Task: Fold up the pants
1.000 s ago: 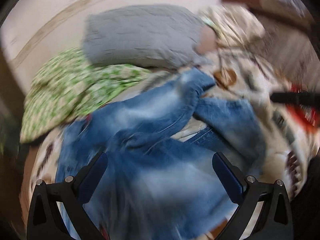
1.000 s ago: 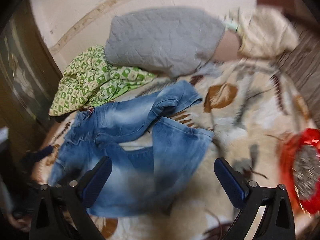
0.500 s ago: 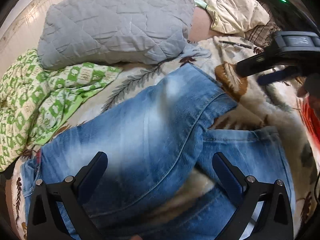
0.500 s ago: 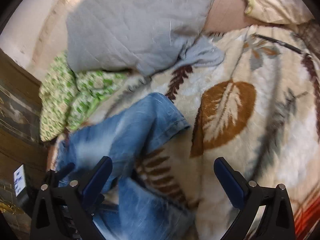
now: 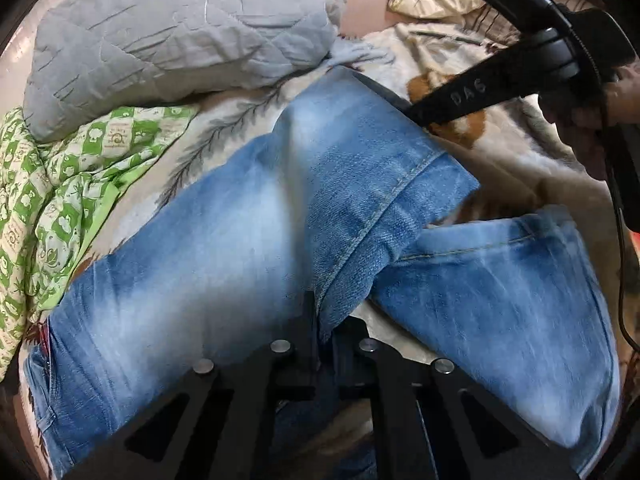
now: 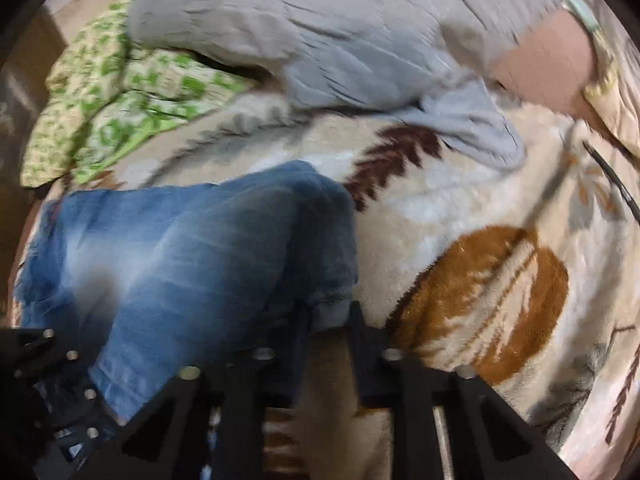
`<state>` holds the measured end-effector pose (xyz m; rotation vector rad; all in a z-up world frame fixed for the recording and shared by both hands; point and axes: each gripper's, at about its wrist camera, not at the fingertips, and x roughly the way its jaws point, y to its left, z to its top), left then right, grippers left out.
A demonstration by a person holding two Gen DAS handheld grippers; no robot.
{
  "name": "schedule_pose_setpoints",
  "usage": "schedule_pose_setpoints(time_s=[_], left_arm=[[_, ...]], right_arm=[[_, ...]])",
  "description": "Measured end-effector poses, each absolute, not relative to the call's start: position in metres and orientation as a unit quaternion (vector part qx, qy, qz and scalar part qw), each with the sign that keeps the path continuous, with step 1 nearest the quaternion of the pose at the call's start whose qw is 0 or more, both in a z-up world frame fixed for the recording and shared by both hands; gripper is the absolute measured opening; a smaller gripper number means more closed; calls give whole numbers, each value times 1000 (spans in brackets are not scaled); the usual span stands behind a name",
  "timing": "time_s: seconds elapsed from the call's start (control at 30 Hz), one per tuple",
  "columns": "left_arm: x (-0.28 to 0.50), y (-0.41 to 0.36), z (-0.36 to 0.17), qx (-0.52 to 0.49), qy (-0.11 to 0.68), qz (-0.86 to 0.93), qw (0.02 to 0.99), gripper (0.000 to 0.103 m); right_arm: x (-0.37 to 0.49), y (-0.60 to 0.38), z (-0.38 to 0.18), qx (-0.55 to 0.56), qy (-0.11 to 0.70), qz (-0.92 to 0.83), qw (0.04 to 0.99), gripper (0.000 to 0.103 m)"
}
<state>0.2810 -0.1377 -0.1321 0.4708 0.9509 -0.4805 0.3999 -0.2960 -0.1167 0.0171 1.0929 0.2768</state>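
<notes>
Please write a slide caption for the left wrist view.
Left hand-held gripper shut on jeans lying on a blanket.

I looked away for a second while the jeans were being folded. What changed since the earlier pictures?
Both grippers dropped onto the jeans and closed: the left gripper on a fold along a leg, the right gripper at the leg's hem. The grey pillow and green cloth stayed put.

Faded blue pants [image 5: 248,240]; grey quilted pillow [image 5: 180,28]; green-checked cloth [image 5: 60,184]

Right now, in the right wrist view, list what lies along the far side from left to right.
Green patterned cloth → grey quilted pillow → pinkish-brown pillow → cream satin cloth.
</notes>
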Motion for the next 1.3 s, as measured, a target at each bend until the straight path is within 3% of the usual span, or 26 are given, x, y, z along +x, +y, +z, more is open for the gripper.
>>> schedule_pose_setpoints(time_s=[0.27,0.33,0.43,0.63,0.73,0.77,0.8,0.83,0.87,0.9,0.93,0.97,1.13,1.3], left_arm=[[255,-120,-71,183,389,-226,874,5],[255,-121,-63,175,384,-226,878,5],[260,-133,-65,183,389,-218,876,5],[274,-166,-142,240,482,-206,817,5],[259,-165,-146,258,466,-209,820,5],[258,-163,-144,258,469,-209,818,9],[256,-161,-139,254,474,-206,818,15],[254,-156,-132,244,479,-196,820,41],[252,-152,-125,235,477,-189,826,83],[246,-144,-115,219,464,-183,839,96],[235,-133,-100,191,440,-188,857,102],[224,-125,-89,166,434,-204,862,102],[205,-99,-74,36,485,-258,835,102],[214,-98,-93,-159,561,-284,761,101]], right_arm=[[362,-319,-25,-27,440,139,887,17],[356,-336,3,-40,430,123,893,5],[359,-371,36,-56,428,80,898,2],[384,-396,16,-47,470,31,881,2],[375,-403,-8,-8,496,42,867,3],[368,-405,-13,0,501,41,865,4],[362,-407,-17,7,502,40,864,6],[354,-407,-18,17,506,39,861,10],[345,-407,-20,27,508,40,860,31],[338,-405,-20,37,506,44,861,77],[323,-404,-16,50,497,56,864,94],[308,-400,-14,61,479,70,873,103],[237,-377,-17,104,452,145,874,103],[190,-361,-72,233,459,211,831,103]])
